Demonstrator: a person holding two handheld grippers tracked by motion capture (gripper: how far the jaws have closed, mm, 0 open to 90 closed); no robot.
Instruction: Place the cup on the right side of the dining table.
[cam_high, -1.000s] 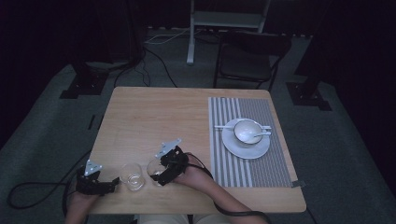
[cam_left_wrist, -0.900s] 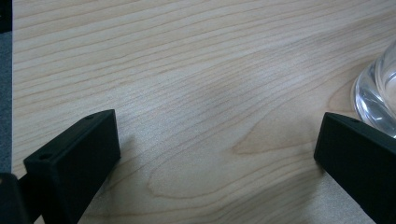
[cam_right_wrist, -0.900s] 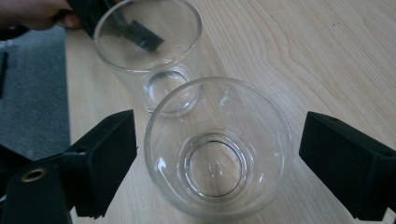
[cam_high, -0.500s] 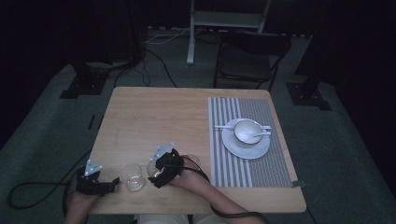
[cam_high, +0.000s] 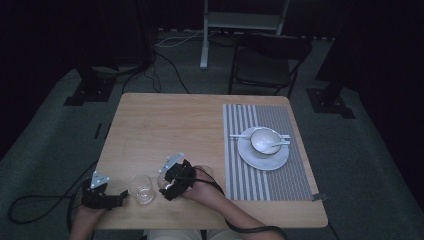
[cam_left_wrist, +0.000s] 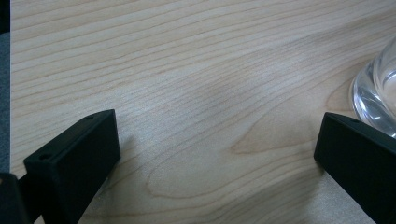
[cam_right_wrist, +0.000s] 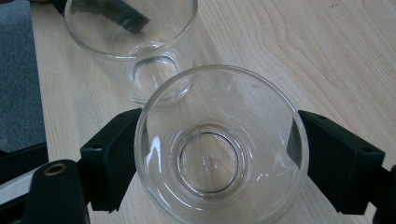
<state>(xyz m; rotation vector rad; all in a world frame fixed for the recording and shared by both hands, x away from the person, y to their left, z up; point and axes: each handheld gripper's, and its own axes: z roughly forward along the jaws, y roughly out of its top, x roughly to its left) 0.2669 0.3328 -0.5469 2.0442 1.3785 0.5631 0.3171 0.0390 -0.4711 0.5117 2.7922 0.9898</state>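
Near the table's front edge, the right hand-held gripper (cam_right_wrist: 219, 154) clasps a glass (cam_right_wrist: 220, 144).

Two glasses: near glass (cam_right_wrist: 219, 149) clear, colourless; second glass (cam_right_wrist: 133, 46) same. Gripper jaws black. Table (cam_high: 170, 125) light wood, visible grain. Placemat (cam_high: 247, 150) grey-and-white striped. Saucer (cam_high: 263, 156), cup (cam_high: 264, 140) white. Floor dark grey-green.

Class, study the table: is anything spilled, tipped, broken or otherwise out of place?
Nothing stands out. Both glasses stand upright and empty on the table, and the bowl sits on its plate on the striped placemat.
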